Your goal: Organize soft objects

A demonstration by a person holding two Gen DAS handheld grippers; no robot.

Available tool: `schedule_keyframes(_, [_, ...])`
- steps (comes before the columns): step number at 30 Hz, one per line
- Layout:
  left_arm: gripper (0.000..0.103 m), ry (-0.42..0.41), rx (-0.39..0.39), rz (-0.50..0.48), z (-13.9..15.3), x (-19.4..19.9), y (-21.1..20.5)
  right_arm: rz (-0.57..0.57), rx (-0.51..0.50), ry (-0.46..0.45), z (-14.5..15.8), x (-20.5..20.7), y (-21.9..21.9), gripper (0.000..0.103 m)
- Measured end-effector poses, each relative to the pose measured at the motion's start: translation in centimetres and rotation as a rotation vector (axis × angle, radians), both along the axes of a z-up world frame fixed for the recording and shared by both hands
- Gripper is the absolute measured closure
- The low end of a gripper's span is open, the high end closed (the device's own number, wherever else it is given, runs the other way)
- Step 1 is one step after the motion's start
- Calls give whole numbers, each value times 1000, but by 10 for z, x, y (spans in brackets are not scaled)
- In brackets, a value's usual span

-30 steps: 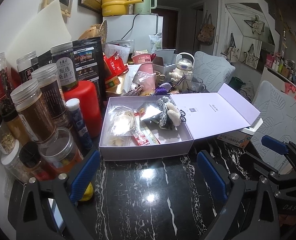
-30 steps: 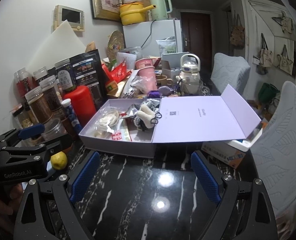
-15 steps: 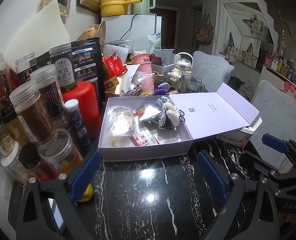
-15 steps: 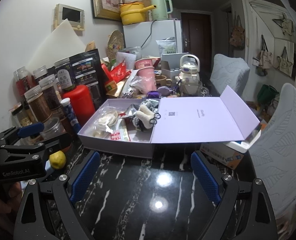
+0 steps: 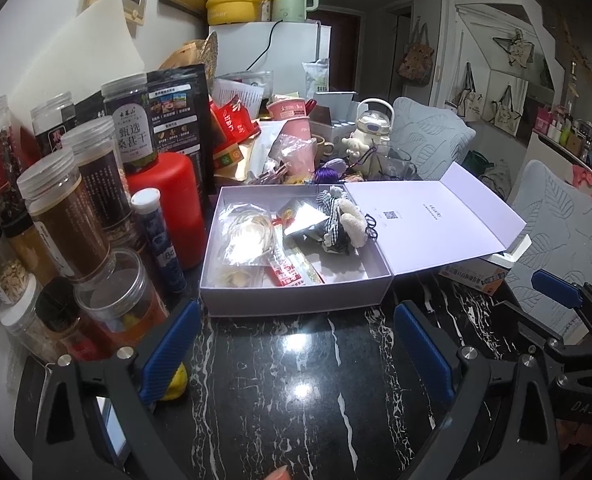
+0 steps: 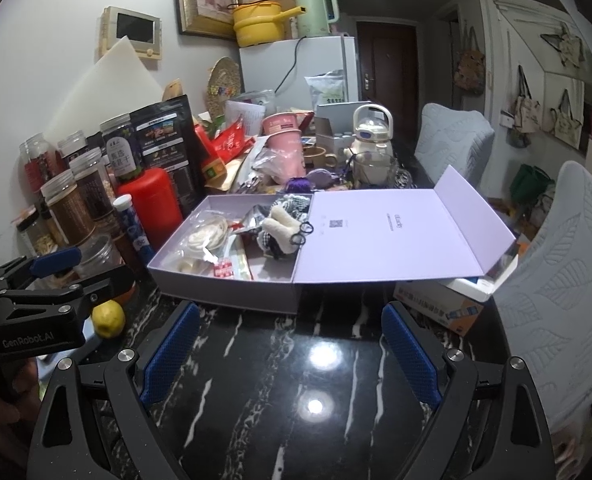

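Plush toy (image 5: 346,222) lying lengthwise toward the box's far wall inside open lilac box (image 5: 296,298), well beyond both empty, wide-spread grippers, left gripper (image 5: 296,354), right gripper (image 6: 292,354).

Left gripper (image 5: 296,344) and right gripper (image 6: 288,348) both angled downward, jaws wide apart, nothing between the pads.
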State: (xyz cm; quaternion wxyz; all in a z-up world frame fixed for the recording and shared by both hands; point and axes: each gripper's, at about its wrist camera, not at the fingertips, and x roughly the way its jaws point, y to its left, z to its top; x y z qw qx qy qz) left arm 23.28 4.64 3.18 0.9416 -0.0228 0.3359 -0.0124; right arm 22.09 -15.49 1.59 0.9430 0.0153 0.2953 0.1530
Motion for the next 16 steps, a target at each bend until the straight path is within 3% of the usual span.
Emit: schedule_keyframes(16, [4, 5, 28, 18, -6, 1, 0, -7, 0, 16, -6, 3, 0, 9])
